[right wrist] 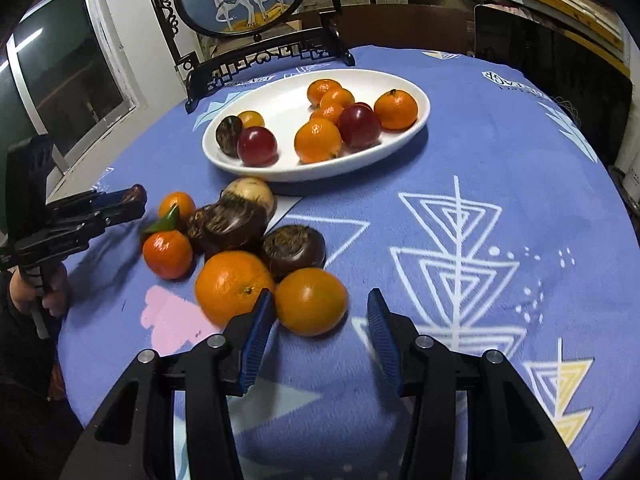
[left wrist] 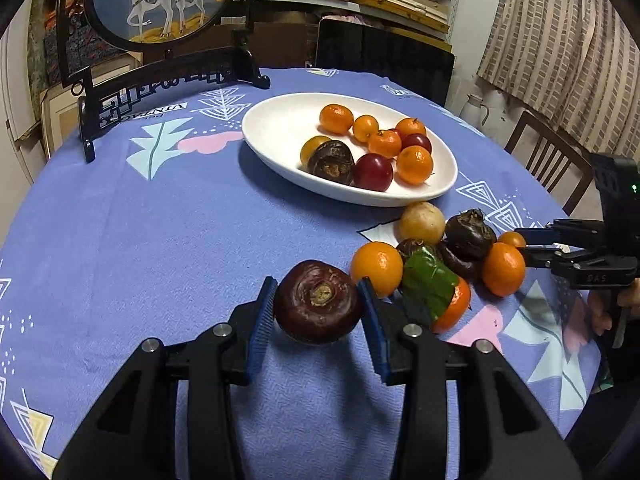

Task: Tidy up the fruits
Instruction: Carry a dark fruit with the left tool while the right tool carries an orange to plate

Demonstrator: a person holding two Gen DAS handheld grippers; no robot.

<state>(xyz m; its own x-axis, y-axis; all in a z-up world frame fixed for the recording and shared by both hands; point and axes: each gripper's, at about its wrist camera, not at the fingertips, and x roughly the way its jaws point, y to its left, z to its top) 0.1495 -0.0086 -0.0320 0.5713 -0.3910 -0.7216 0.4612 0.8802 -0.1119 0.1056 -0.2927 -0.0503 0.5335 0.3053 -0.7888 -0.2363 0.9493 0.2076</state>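
My left gripper (left wrist: pixel 318 300) is shut on a dark brown water chestnut (left wrist: pixel 319 301) and holds it above the blue tablecloth, left of the loose fruit pile. The white oval plate (left wrist: pixel 280 120) holds several oranges, two red plums and a water chestnut. My right gripper (right wrist: pixel 320 312) is open around an orange (right wrist: pixel 311 301) at the pile's near edge. The pile has oranges (right wrist: pixel 232 286), water chestnuts (right wrist: pixel 293 249), a pale round fruit (right wrist: pixel 252 192) and a green leaf (left wrist: pixel 428 280). The right gripper shows in the left wrist view (left wrist: pixel 532 246); the left gripper shows in the right wrist view (right wrist: pixel 134 200).
A black-framed round deer screen (left wrist: pixel 160 4) stands at the table's far side behind the plate. A dark chair back (left wrist: pixel 384 56) and a wooden chair (left wrist: pixel 548 156) stand beyond the table edge. A window (right wrist: pixel 68 68) is at the left.
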